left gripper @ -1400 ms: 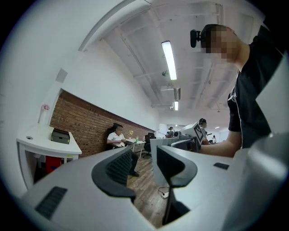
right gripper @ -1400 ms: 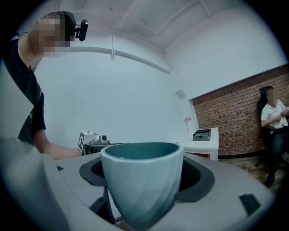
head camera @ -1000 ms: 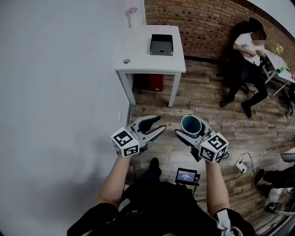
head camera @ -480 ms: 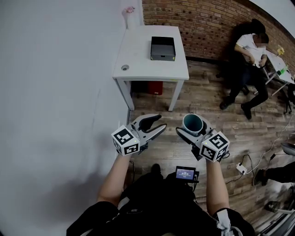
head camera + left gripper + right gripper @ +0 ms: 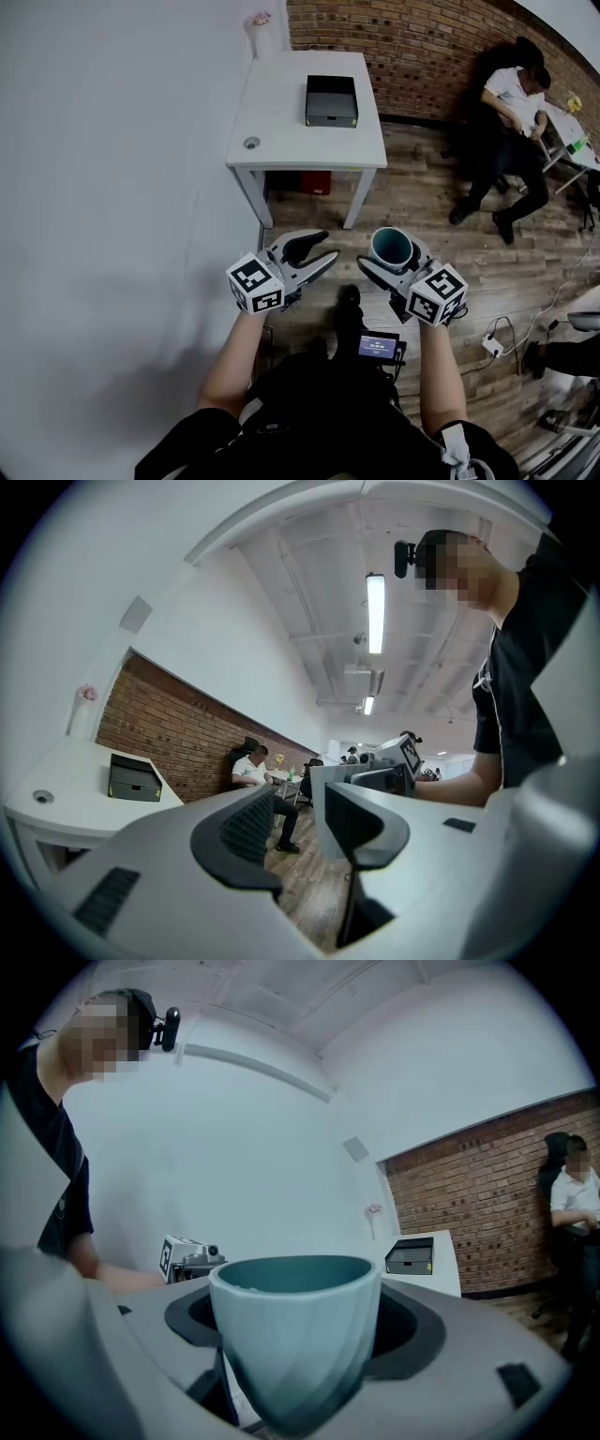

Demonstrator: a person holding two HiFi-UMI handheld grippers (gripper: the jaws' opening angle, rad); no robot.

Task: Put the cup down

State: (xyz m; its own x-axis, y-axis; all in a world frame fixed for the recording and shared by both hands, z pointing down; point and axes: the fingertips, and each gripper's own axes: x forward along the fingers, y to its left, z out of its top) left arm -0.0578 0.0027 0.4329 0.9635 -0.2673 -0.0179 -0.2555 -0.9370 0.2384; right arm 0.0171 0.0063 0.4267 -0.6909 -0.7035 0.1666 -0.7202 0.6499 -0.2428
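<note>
My right gripper [image 5: 392,258] is clamped on the cup [image 5: 292,1335] with its jaws spread wide, one dark pad against each side of the teal wall. The cup stands upright, mouth up, and I can see nothing inside it. It hangs in the air over the wood floor [image 5: 422,211], short of the white table [image 5: 281,127] and apart from it.

My left gripper [image 5: 326,247] holds nothing. Its jaws stand a narrow gap apart, and only floor and the far room show between them. Both grippers are at about the same height in front of me, side by side but not touching, each with its marker cube toward me.

The table stands against the white wall [image 5: 112,187] and a brick wall [image 5: 412,42]. A black box [image 5: 331,99] sits on its far right part, and a small round fitting [image 5: 251,143] lies near its left edge. Something red [image 5: 316,181] stands under the table. Off to the right a person [image 5: 511,103] sits in a chair by the brick wall, well away. A small lit screen [image 5: 379,347] hangs at my waist, just below my right gripper in the head view.
</note>
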